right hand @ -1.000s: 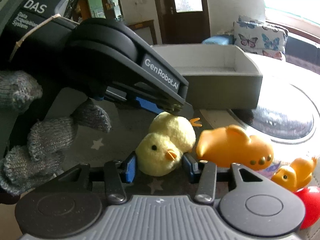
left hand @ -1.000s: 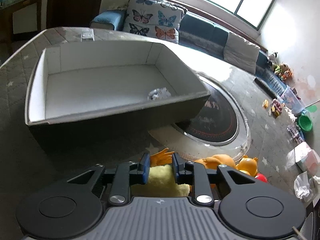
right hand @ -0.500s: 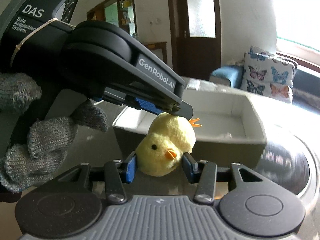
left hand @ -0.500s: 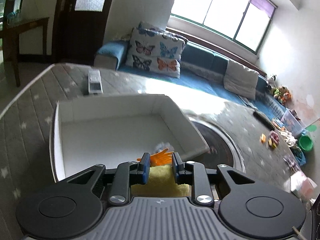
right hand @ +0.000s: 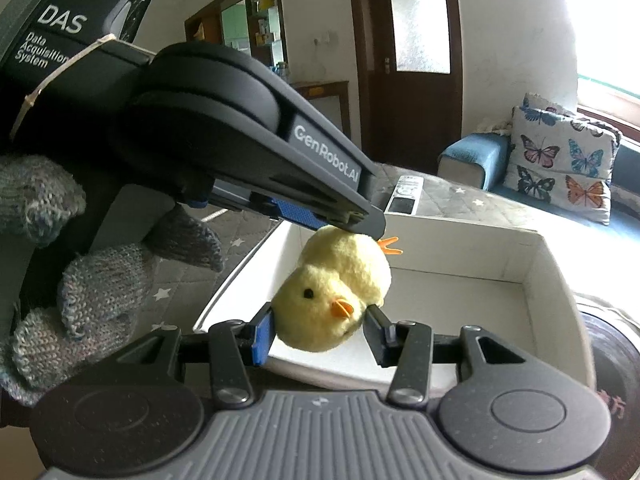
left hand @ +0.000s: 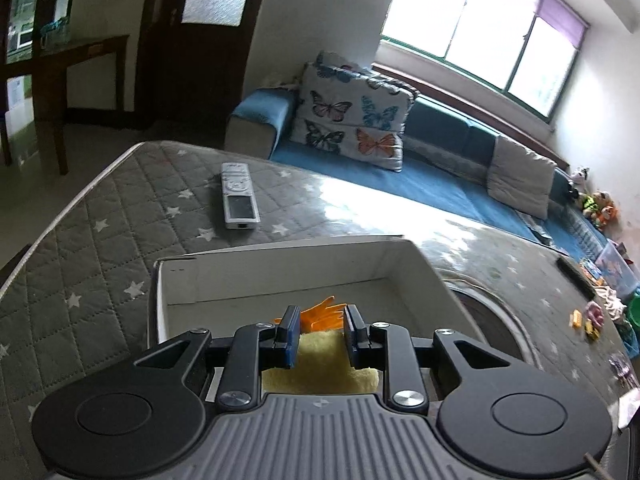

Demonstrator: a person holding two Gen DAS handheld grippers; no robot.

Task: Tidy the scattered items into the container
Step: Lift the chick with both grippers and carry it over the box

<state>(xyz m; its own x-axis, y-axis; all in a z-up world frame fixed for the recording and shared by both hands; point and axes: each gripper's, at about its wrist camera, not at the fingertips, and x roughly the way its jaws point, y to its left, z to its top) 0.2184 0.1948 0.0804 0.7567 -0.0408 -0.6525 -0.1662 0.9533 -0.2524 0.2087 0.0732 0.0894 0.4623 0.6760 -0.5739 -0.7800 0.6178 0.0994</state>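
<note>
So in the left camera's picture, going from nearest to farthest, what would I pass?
Plush chick in the left jaws → white box → remote control → butterfly cushion on the blue sofa → window.

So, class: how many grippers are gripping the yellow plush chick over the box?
2. The left gripper clamps the chick from above near its orange feet; the right gripper squeezes its head from both sides, over the white box.
</note>
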